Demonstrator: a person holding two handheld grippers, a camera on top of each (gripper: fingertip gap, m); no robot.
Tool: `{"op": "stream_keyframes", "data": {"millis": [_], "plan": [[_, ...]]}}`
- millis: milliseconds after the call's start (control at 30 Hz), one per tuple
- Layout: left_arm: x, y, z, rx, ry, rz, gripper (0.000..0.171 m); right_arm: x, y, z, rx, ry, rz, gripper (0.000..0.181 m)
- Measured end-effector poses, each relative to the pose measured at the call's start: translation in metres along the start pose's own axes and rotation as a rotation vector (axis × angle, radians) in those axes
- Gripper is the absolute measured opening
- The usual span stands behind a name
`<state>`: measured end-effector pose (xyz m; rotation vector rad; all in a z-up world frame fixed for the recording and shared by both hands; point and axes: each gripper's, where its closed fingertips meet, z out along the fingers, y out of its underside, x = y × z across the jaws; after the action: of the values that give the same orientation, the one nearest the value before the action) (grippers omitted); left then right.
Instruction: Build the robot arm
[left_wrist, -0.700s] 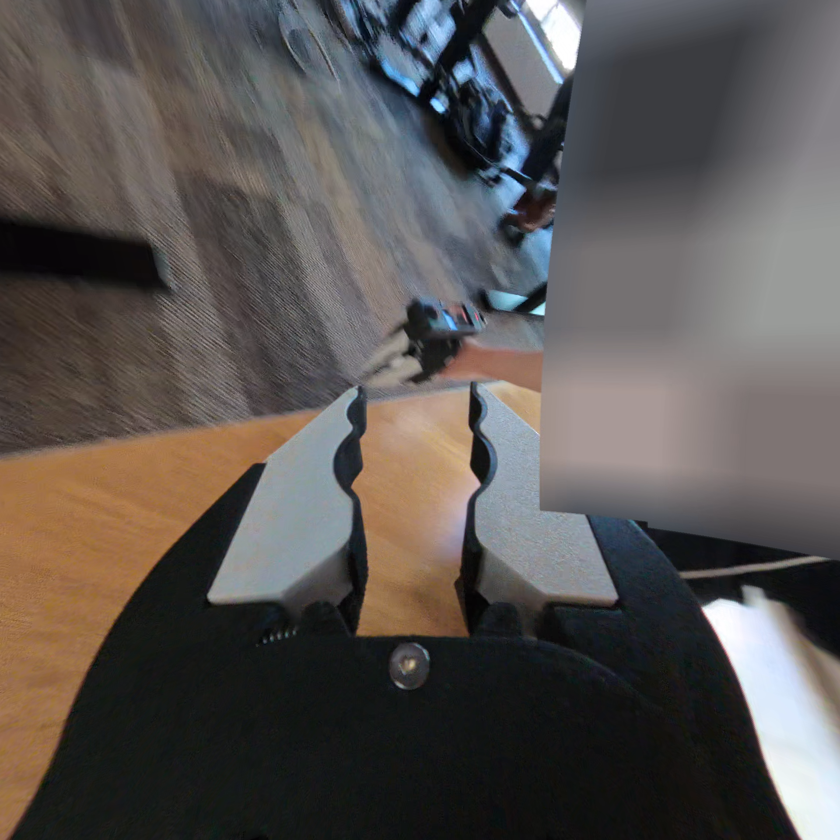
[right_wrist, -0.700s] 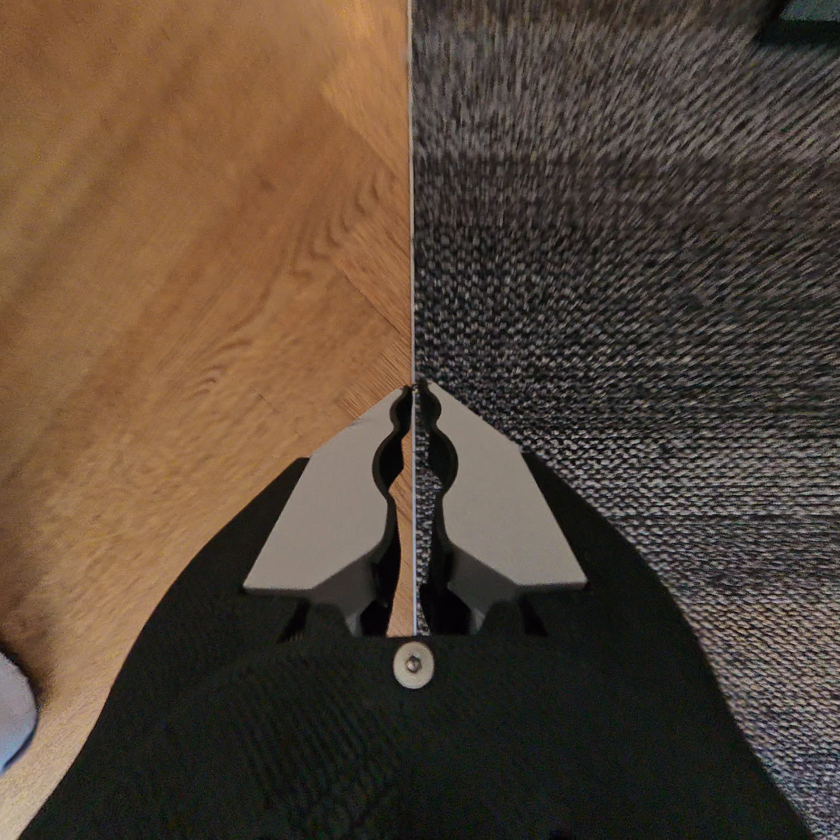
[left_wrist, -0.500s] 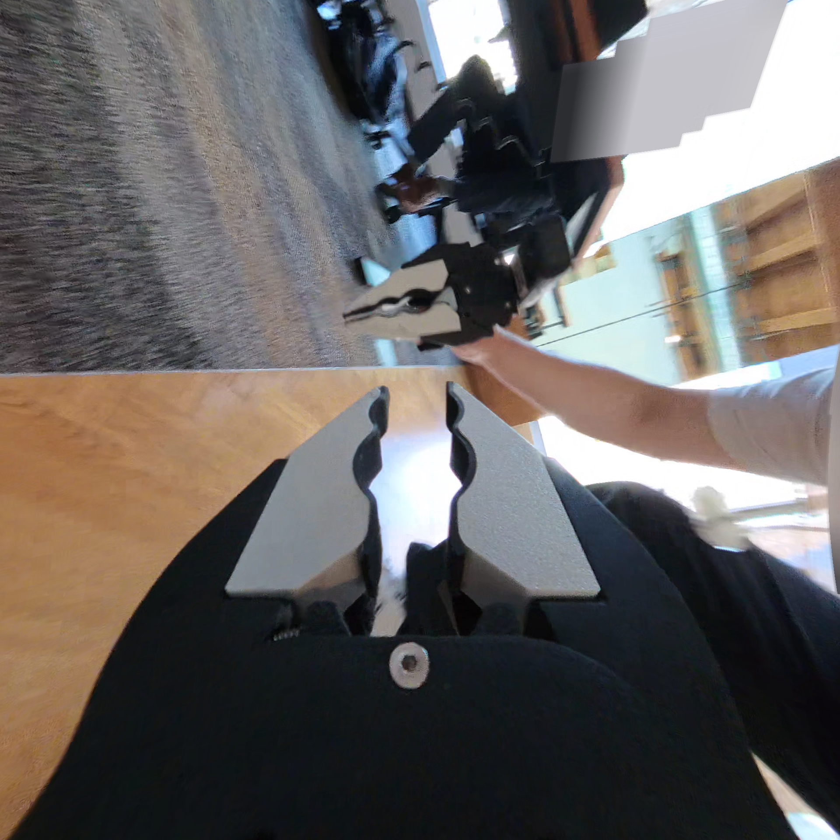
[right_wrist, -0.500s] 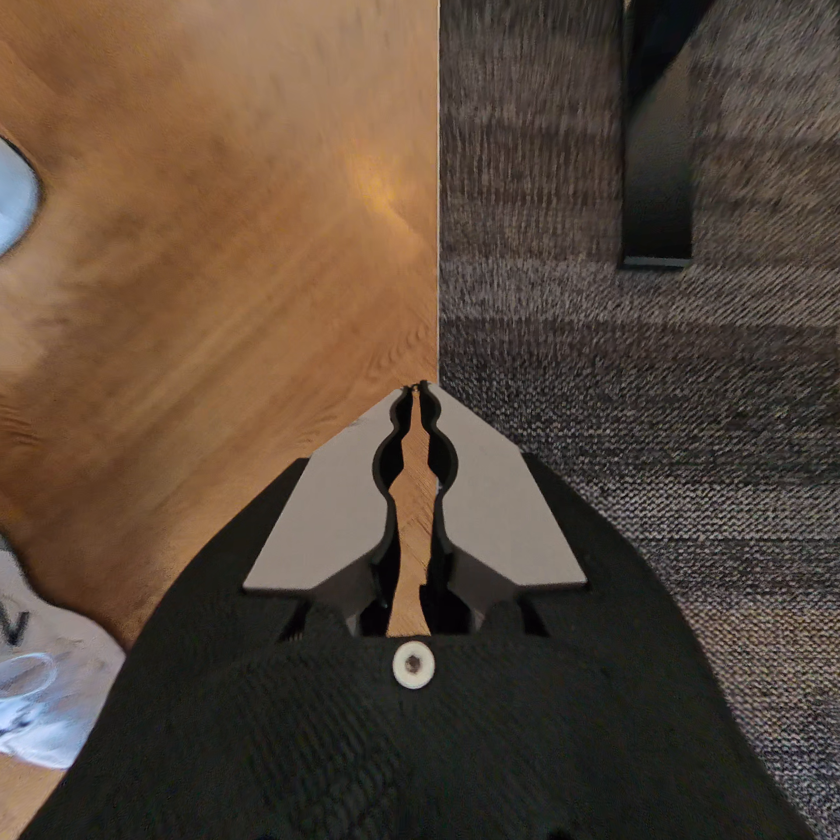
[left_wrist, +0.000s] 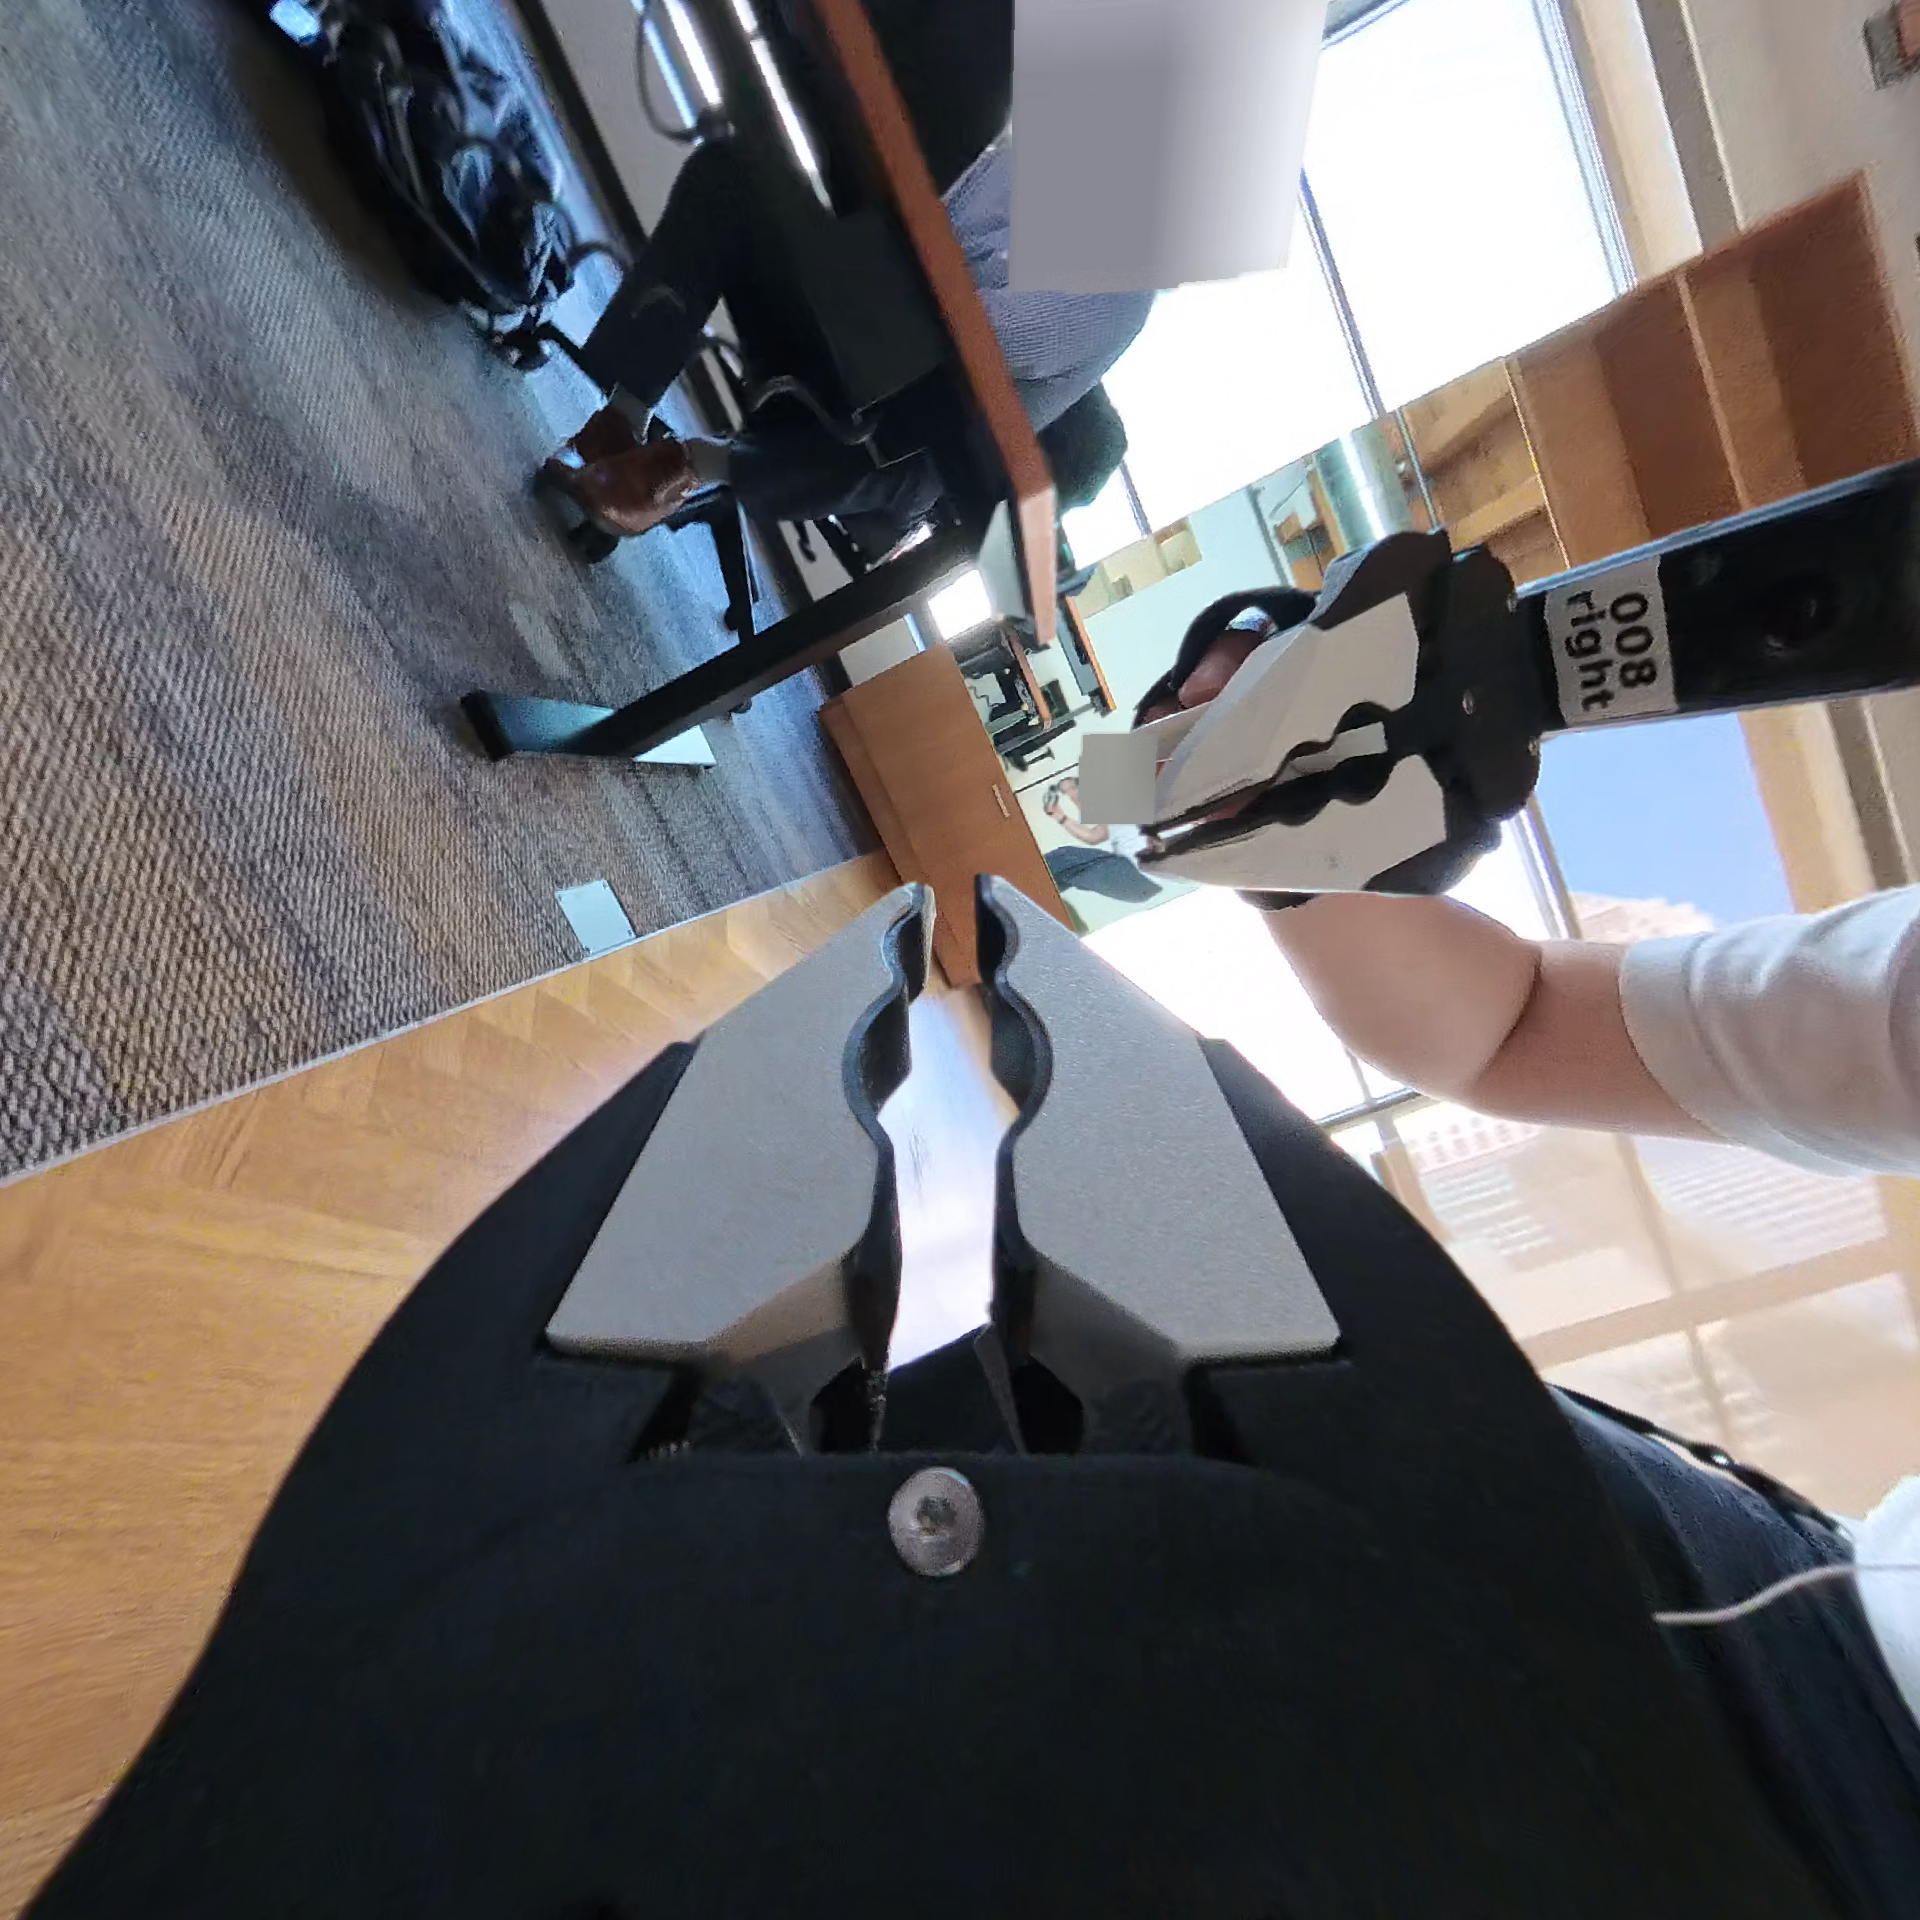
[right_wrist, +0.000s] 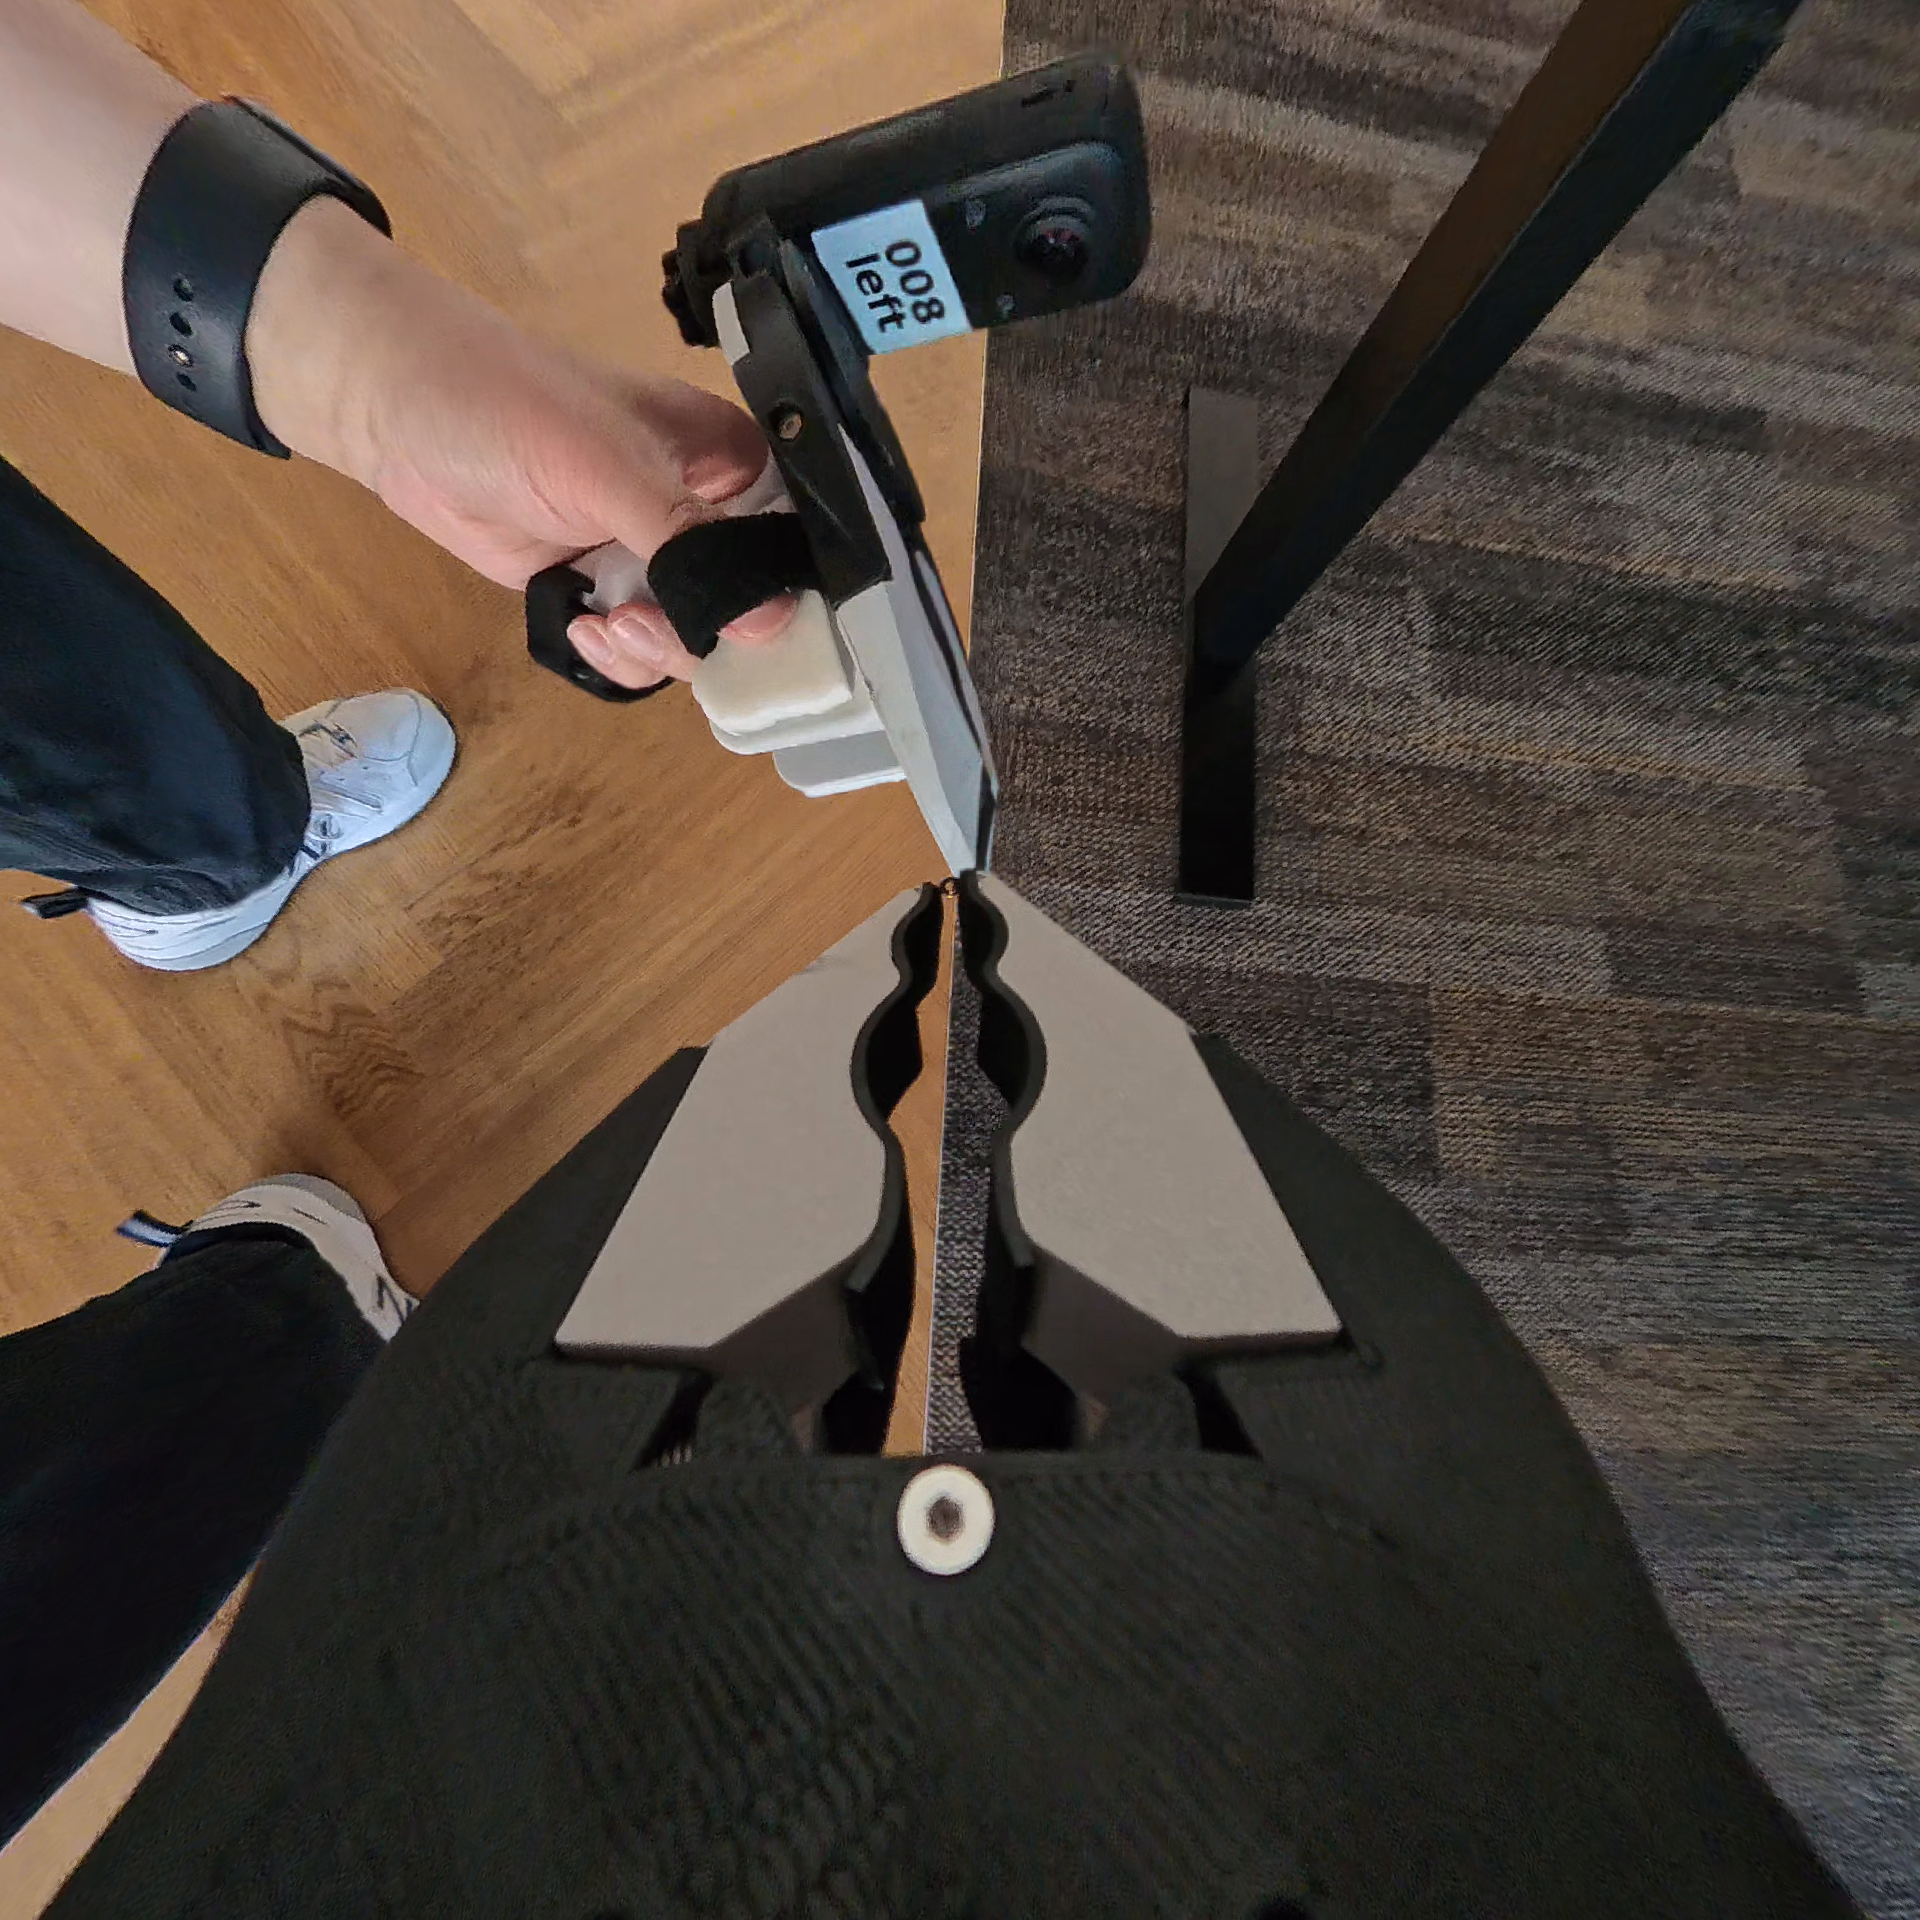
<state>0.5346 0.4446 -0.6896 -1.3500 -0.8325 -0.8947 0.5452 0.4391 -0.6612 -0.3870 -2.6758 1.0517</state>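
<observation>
Both hand-held grippers, left and right, nearly closed and empty, over wood floor beside grey carpet.

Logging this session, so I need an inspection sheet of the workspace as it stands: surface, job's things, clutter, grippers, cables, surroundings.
Surface: wood floor meeting grey carpet.
Job's things: nothing seen.
Clutter: nothing seen.
Grippers: left gripper narrowly open and empty; right gripper shut and empty; their tips are close together.
Cables: thin white cord by dark clothing.
Surroundings: black table leg, white shoes, wooden shelves, windows.
</observation>
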Motion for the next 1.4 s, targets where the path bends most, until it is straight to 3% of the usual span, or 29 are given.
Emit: {"op": "stream_keyframes", "data": {"millis": [100,233,467,667,800,967,1100,1233,1400], "plan": [[0.066,-0.031,-0.005,0.003,-0.013,0.084,0.005,-0.002,-0.059,-0.041,0.027,-0.007,-0.012,0.002],[0.172,-0.070,-0.017,0.021,0.025,0.068,0.000,-0.006,-0.151,-0.103,0.072,-0.021,-0.006,0.003],[0.346,-0.115,-0.052,-0.033,-0.112,0.008,0.000,-0.018,-0.310,-0.211,0.073,-0.045,-0.071,0.003],[0.465,-0.175,-0.088,0.030,-0.119,0.079,0.000,-0.018,-0.427,-0.278,0.061,-0.060,-0.166,0.003],[0.527,-0.216,-0.123,0.070,-0.128,0.144,0.000,-0.011,-0.505,-0.305,0.066,-0.049,-0.218,0.003],[0.576,-0.274,-0.179,0.096,-0.150,0.215,0.000,0.000,-0.602,-0.312,0.123,-0.036,-0.238,0.003],[0.593,-0.325,-0.224,0.128,-0.174,0.264,0.000,0.021,-0.657,-0.300,0.172,-0.006,-0.245,0.003],[0.580,-0.370,-0.256,0.140,-0.215,0.300,0.000,0.057,-0.687,-0.272,0.187,-0.007,-0.220,0.003],[0.536,-0.426,-0.282,0.151,-0.255,0.277,0.000,0.127,-0.708,-0.228,0.201,-0.001,-0.194,0.003]]}}
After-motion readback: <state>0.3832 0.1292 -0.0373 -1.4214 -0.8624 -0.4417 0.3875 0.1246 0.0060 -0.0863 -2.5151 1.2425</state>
